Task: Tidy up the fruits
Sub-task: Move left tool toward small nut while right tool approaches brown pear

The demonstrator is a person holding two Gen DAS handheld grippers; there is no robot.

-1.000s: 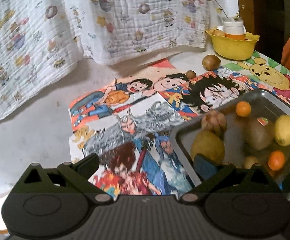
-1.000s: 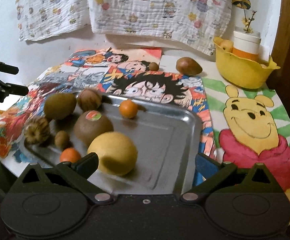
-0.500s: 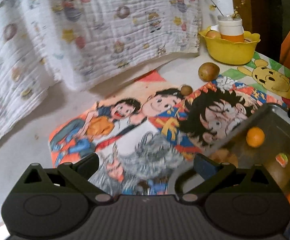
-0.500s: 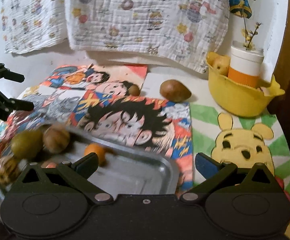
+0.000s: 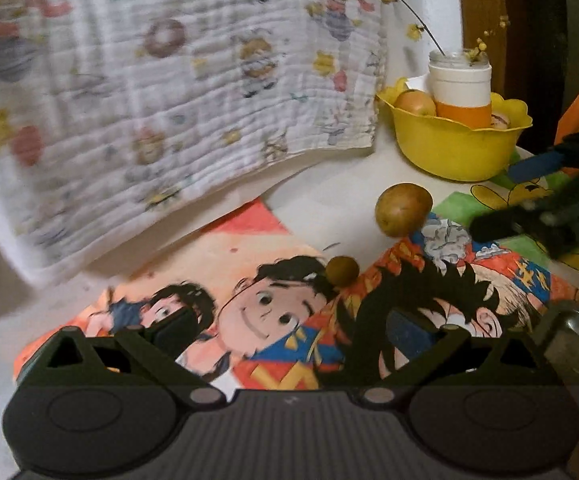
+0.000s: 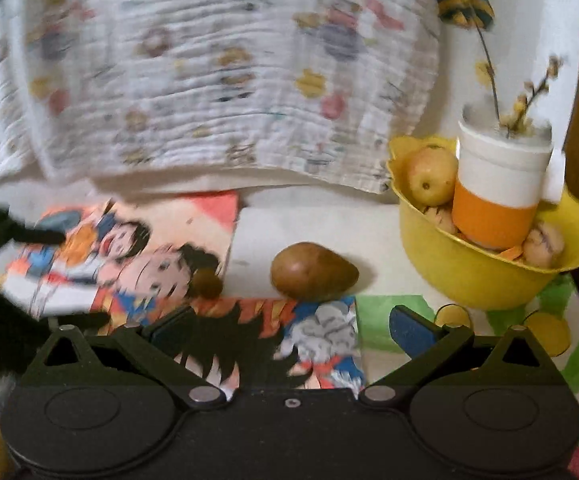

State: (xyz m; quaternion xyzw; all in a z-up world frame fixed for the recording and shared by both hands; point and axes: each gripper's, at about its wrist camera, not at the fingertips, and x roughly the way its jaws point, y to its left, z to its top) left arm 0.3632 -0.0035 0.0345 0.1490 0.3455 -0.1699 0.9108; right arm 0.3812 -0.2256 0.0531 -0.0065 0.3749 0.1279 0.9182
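While both jaws gape empty | left gripper (image 5: 293, 326), right gripper (image 6: 291, 326) | brown pear (image 6: 313, 277) at twelve o'clock, bare tabletop around | yellow bowl (image 6: 477, 276) at two, by table edge

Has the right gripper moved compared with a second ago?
Yes. The right gripper has advanced toward the yellow plastic bowl; the brown pear-shaped fruit now lies just ahead.

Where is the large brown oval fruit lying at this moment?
The large brown oval fruit lies on the bare white table near the centre of the right wrist view, between the small round brown fruit to its left and the yellow plastic bowl to its right.
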